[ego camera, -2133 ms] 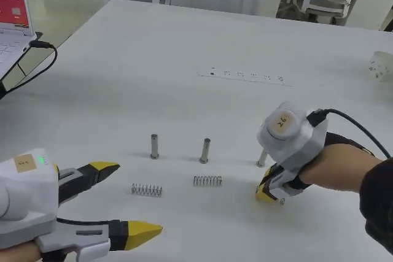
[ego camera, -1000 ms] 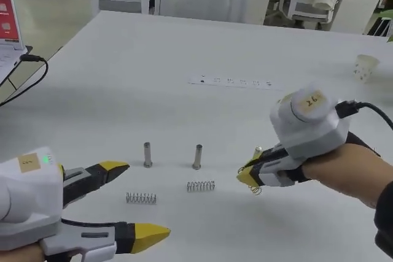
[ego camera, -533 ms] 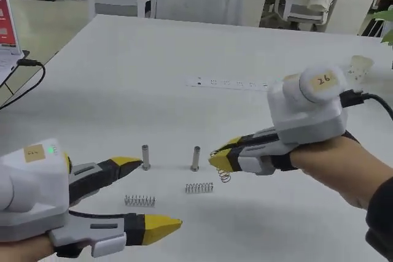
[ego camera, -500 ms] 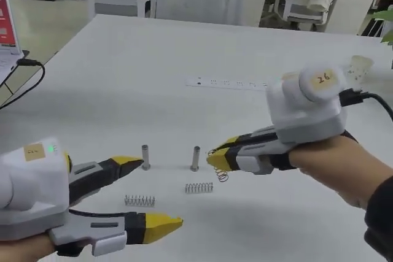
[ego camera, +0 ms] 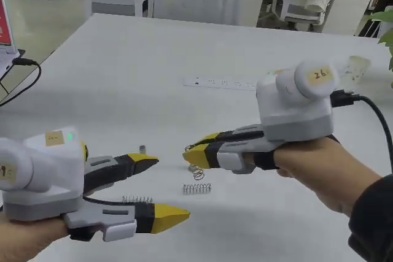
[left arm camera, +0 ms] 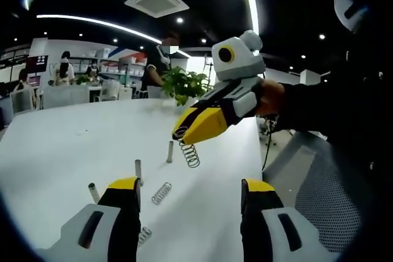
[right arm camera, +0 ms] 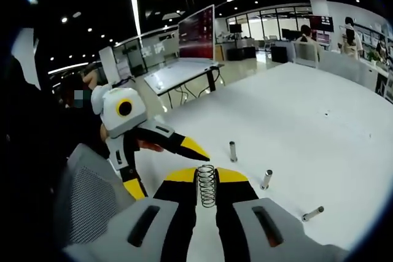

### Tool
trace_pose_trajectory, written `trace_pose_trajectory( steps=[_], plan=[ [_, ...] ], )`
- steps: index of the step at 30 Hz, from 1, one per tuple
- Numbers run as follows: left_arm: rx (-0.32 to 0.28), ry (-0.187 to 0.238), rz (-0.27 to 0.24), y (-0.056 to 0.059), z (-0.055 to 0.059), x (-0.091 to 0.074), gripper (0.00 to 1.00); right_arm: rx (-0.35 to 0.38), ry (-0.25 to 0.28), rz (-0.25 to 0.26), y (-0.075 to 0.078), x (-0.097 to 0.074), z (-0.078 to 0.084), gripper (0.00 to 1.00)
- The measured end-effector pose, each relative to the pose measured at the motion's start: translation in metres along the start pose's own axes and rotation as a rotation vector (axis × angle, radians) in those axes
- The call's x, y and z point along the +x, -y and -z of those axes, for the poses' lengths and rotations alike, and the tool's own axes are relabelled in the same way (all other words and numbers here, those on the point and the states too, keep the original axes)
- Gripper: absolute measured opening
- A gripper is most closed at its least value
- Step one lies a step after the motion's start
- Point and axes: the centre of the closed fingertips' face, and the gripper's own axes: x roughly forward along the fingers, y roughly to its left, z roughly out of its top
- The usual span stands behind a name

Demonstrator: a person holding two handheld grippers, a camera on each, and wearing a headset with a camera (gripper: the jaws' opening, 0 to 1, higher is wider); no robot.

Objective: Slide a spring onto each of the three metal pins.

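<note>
While the left gripper gapes, the right gripper pinches a spring

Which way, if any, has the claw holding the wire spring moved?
Yes: the right claw, shut on the small coiled wire spring, moved left, from right of the middle loose spring to above it.

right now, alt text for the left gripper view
The right gripper, shut on a dangling spring, reaches in from the right above a white table. Three metal pins stand below beside a loose spring, beyond the open jaws of the left gripper.
</note>
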Motion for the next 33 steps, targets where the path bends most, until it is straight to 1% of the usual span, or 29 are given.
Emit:
trace_pose_trajectory(
  steps=[2, 3, 7, 9, 12, 16, 19, 23, 26, 29, 33],
  plan=[
    [-0.01, -0.007, 0.01, -0.002, 0.002, 0.004, 0.58, 0.015, 0.005, -0.004, -0.001, 0.001, 0.002, 0.08],
    [-0.027, -0.003, 0.021, -0.001, 0.002, 0.006, 0.57, 0.026, 0.01, -0.011, -0.002, 0.002, 0.002, 0.08],
    [-0.054, 0.017, 0.042, -0.001, 0.001, 0.01, 0.51, 0.047, 0.025, -0.022, -0.002, 0.002, 0.003, 0.08],
    [-0.06, 0.018, 0.046, -0.002, 0.002, 0.011, 0.45, 0.066, 0.04, -0.037, -0.003, 0.003, 0.002, 0.08],
    [-0.069, 0.02, 0.051, -0.001, 0.003, 0.013, 0.41, 0.087, 0.058, -0.052, -0.005, 0.003, 0.001, 0.08],
    [-0.089, 0.041, 0.064, 0.002, -0.001, 0.014, 0.36, 0.092, 0.063, -0.067, -0.009, 0.006, 0.001, 0.08],
    [-0.088, 0.039, 0.068, 0.003, 0.0, 0.014, 0.33, 0.093, 0.066, -0.074, -0.011, 0.007, 0.002, 0.08],
    [-0.083, 0.037, 0.076, 0.006, 0.0, 0.015, 0.29, 0.104, 0.083, -0.092, -0.015, 0.009, -0.001, 0.08],
    [-0.07, 0.041, 0.081, 0.008, -0.001, 0.016, 0.23, 0.107, 0.084, -0.099, -0.017, 0.01, -0.001, 0.08],
    [-0.072, 0.039, 0.076, 0.007, 0.0, 0.016, 0.22, 0.11, 0.084, -0.103, -0.017, 0.011, -0.001, 0.08],
    [-0.069, 0.043, 0.078, 0.007, -0.001, 0.017, 0.16, 0.111, 0.086, -0.106, -0.017, 0.011, -0.001, 0.08]
  ],
)
